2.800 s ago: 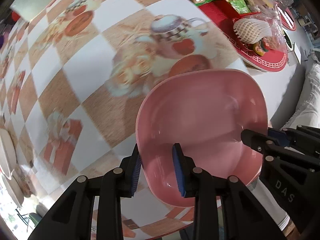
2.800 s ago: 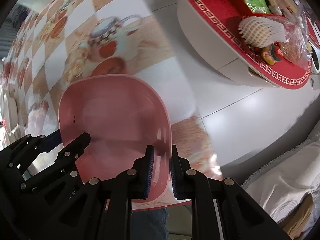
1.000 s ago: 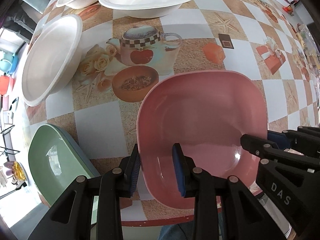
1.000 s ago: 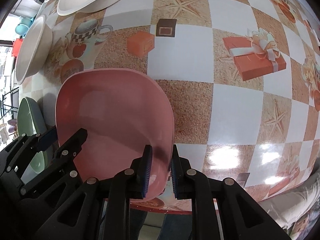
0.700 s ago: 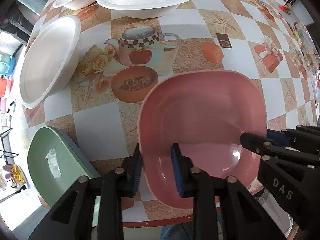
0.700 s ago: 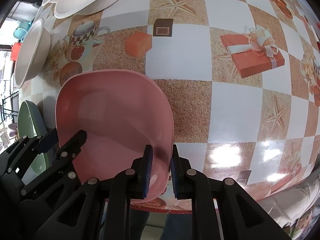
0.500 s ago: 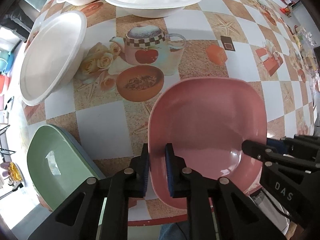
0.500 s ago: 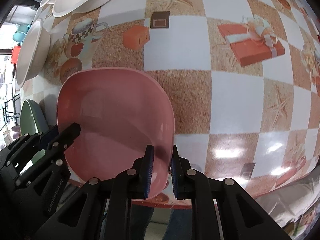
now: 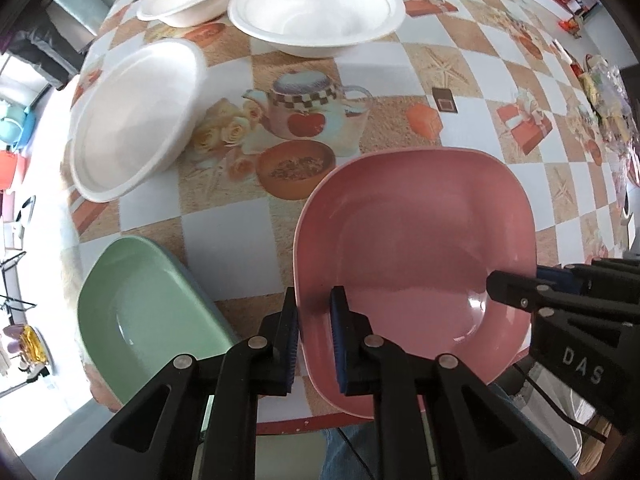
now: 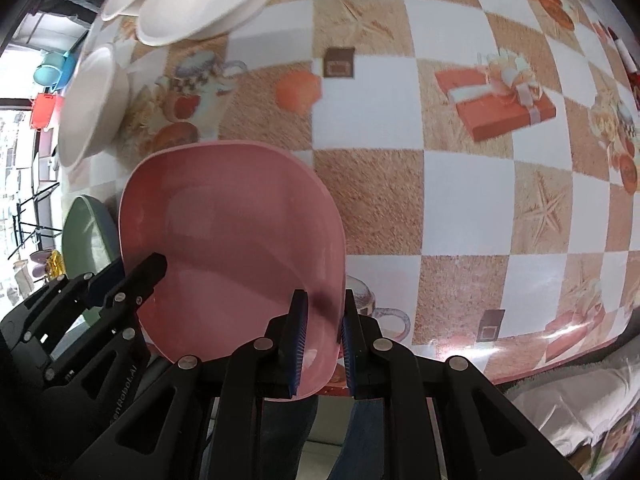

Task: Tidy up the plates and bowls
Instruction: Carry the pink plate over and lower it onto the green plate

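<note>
While both grippers point down over the table (image 9: 224, 248), the pink plate (image 9: 416, 248) hangs between them, pinched from two opposite edges. The left gripper (image 9: 314, 332) has its fingers (image 9: 339, 332) squeezed nearly together on the plate's left rim, one blue pad outside and one inside the dish. The right gripper (image 10: 322, 332) does the same on the right rim, pads tight on the thin edge, so both clamp the same plate and nothing else. In the left view you can also see the right gripper's black frame poking in from the right over the plate's far edge, and the right view shows the left one at the lower left likewise. The plate sits near the table's front edge, and a bit of it sticks out past that edge. Just left of it is a green plate (image 9: 144, 308) with a grey-blue one tucked underneath, also by the front edge, apart from the pink one. Further back are three white bowls (image 9: 316, 12), one of them off to the left. The checkered cloth (image 10: 460, 184) has teapot, gift box and starfish prints.
</note>
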